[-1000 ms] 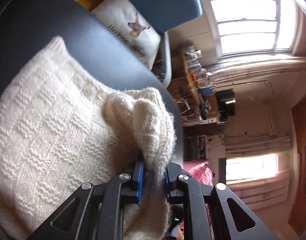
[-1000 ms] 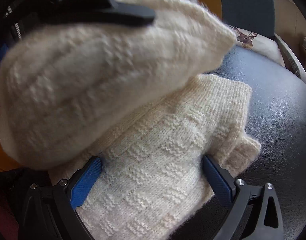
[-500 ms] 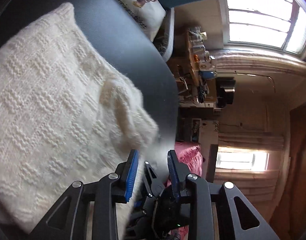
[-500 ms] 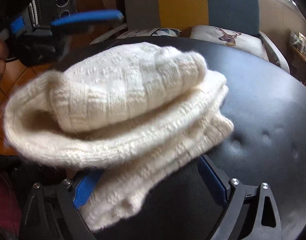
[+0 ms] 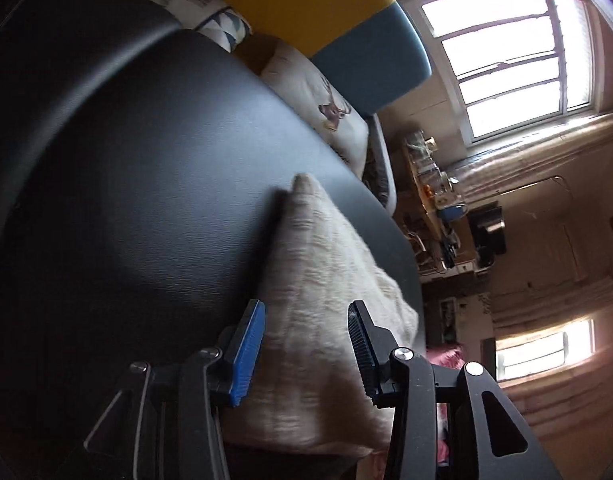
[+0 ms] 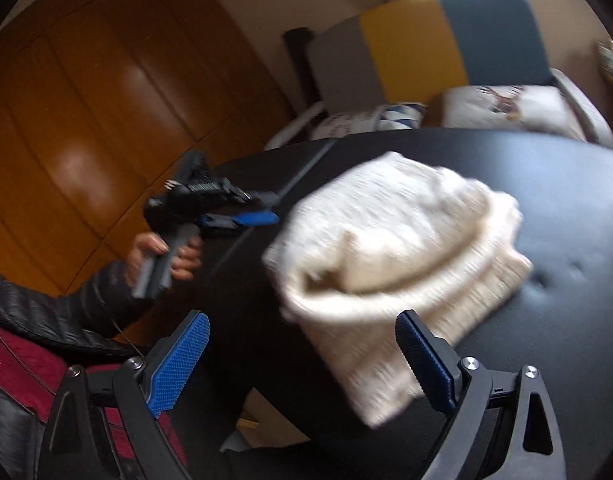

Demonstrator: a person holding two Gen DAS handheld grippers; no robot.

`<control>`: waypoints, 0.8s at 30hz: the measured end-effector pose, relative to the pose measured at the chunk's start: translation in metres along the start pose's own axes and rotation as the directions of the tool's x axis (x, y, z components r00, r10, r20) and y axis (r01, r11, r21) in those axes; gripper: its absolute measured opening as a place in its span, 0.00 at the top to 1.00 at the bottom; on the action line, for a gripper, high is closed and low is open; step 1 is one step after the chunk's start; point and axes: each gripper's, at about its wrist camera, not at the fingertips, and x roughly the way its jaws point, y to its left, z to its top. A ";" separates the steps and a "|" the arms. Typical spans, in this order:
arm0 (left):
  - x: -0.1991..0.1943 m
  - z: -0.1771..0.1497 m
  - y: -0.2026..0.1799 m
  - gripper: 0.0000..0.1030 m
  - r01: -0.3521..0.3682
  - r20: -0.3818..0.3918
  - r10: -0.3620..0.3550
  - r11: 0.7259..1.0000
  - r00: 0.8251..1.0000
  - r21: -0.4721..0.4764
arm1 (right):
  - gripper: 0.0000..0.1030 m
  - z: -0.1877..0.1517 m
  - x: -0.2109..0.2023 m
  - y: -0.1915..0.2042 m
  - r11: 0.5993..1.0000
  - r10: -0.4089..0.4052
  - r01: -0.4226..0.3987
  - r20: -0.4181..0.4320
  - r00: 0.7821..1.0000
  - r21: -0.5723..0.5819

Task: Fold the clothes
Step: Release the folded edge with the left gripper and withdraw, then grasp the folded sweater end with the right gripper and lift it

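Cream knitted sweater [image 6: 394, 256] lies folded on the black table [image 6: 566, 184], long axis toward two o'clock from the right gripper [image 6: 302, 364]. Right jaws stand wide and empty; the left gripper [image 6: 242, 210], at nine o'clock of the bundle, is opening, gripping nothing.

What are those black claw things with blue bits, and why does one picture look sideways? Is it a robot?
No robot here. A person holds a claw tool in each hand, and each tool carries a tiny camera looking along its two fingers. The sideways picture comes from the left gripper, tilted over. The other picture comes from the right gripper, and it also shows the person's hand holding the left one off to the side. A fluffy cream sweater lies folded on the black table. Neither claw holds anything: the right is open wide, and the left is opening with nothing pinched.
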 end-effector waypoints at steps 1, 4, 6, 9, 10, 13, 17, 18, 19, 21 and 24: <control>0.003 -0.007 0.005 0.58 0.002 -0.010 -0.002 1.000 1.000 0.014 | 0.06 0.007 0.013 -0.002 0.999 0.042 -0.042 -0.044 0.998 0.001; 0.015 -0.026 0.007 0.58 0.036 -0.045 -0.032 0.996 0.998 0.084 | 0.06 0.019 0.060 -0.012 0.995 0.097 -0.089 -0.194 0.976 0.048; 0.021 -0.032 -0.004 0.58 0.113 -0.068 -0.105 0.985 0.992 0.127 | 0.06 0.026 0.085 -0.019 0.992 0.115 -0.100 -0.237 0.965 0.075; 0.035 -0.038 -0.035 0.56 0.221 -0.143 -0.192 0.949 0.971 0.225 | 0.06 0.019 0.096 -0.022 0.977 0.196 -0.170 -0.235 0.952 0.126; 0.042 -0.041 -0.046 0.52 0.251 -0.181 -0.207 0.930 0.961 0.268 | 0.06 0.011 0.097 -0.028 0.976 0.195 -0.164 -0.245 0.950 0.143; 0.068 -0.056 -0.057 0.46 0.283 -0.323 -0.172 0.898 0.931 0.338 | 0.22 -0.024 0.090 -0.049 0.969 0.174 -0.121 -0.249 0.953 0.215; 0.080 -0.074 -0.053 0.48 0.331 -0.423 -0.152 0.859 0.893 0.390 | 0.32 -0.046 0.063 -0.070 0.907 0.211 -0.148 -0.122 0.970 0.394; 0.079 -0.077 -0.053 0.48 0.346 -0.435 -0.156 0.848 0.887 0.402 | 0.32 -0.046 0.056 -0.072 0.901 0.199 -0.144 -0.095 0.975 0.409; 0.080 -0.078 -0.056 0.48 0.348 -0.441 -0.148 0.839 0.885 0.418 | 0.31 -0.046 0.046 -0.071 0.896 0.182 -0.142 -0.058 0.982 0.421; 0.084 -0.079 -0.063 0.48 0.340 -0.443 -0.122 0.824 0.888 0.453 | 0.29 -0.044 0.027 -0.073 0.878 0.145 -0.148 0.042 0.989 0.456; 0.088 -0.079 -0.075 0.48 0.322 -0.437 -0.085 0.801 0.895 0.504 | 0.28 -0.041 0.012 -0.085 0.820 0.078 -0.173 0.193 0.978 0.546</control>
